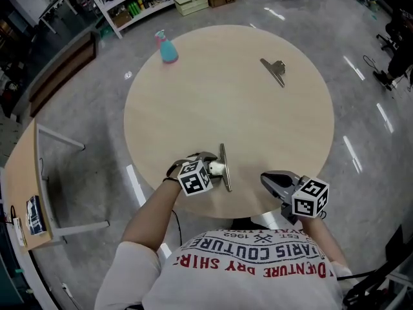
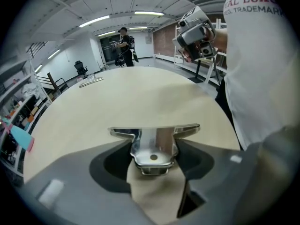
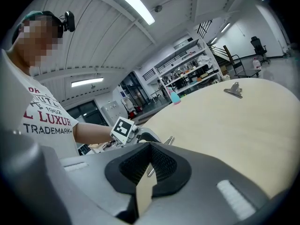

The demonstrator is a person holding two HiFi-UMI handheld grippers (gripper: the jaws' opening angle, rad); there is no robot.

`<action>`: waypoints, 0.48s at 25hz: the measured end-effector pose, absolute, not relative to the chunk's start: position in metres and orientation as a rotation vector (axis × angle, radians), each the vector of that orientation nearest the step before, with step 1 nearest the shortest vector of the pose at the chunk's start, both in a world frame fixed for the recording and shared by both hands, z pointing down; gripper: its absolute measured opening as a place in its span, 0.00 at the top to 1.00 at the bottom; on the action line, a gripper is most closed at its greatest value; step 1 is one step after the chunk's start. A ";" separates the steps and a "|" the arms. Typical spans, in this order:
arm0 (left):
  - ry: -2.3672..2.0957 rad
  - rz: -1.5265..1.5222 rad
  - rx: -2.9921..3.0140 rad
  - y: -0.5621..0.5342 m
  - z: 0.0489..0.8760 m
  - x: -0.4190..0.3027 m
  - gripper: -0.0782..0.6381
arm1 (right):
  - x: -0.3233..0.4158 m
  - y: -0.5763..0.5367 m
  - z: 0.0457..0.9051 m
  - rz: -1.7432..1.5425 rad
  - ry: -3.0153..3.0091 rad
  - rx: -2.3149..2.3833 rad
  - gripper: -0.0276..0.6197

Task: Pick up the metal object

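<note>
Head view — left hand-held gripper [image 1: 216, 168] tight on metal object [image 1: 223, 154] (bottle [image 1: 167, 47], second clip [image 1: 274, 70] beyond)

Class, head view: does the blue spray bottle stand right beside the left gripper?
No: the blue spray bottle stands at the far edge of the table, the left gripper at the near edge.

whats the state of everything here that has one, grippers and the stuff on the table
left gripper: shut on the metal object
metal object: held by its stem between the left jaws
right gripper: shut, empty, at the near edge of the table
metal clip: lying on the table's far side, untouched
spray bottle: upright at the far left edge
</note>
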State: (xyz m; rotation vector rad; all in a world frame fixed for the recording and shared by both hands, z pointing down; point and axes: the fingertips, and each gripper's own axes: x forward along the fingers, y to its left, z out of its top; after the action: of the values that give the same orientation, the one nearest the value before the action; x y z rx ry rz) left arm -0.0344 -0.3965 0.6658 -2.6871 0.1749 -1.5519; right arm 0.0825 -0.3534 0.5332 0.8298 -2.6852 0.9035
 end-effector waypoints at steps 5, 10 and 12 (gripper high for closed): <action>0.503 -1.383 -2.859 -0.408 0.639 -0.031 0.50 | 0.080 -0.355 0.522 0.866 -2.706 0.852 0.96; 0.920 -1.002 -3.062 -0.398 0.566 -0.031 0.49 | 0.084 -0.354 0.507 0.805 -2.723 0.881 0.96; 1.020 -0.831 -3.120 -0.386 0.527 -0.033 0.50 | 0.082 -0.353 0.497 0.755 -2.752 0.891 0.96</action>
State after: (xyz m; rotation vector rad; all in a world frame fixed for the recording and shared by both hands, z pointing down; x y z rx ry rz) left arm -0.0326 -0.3864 0.5269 -3.1201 1.0198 -0.8307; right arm 0.0822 -0.3532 0.4967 0.8913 -2.7524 0.7554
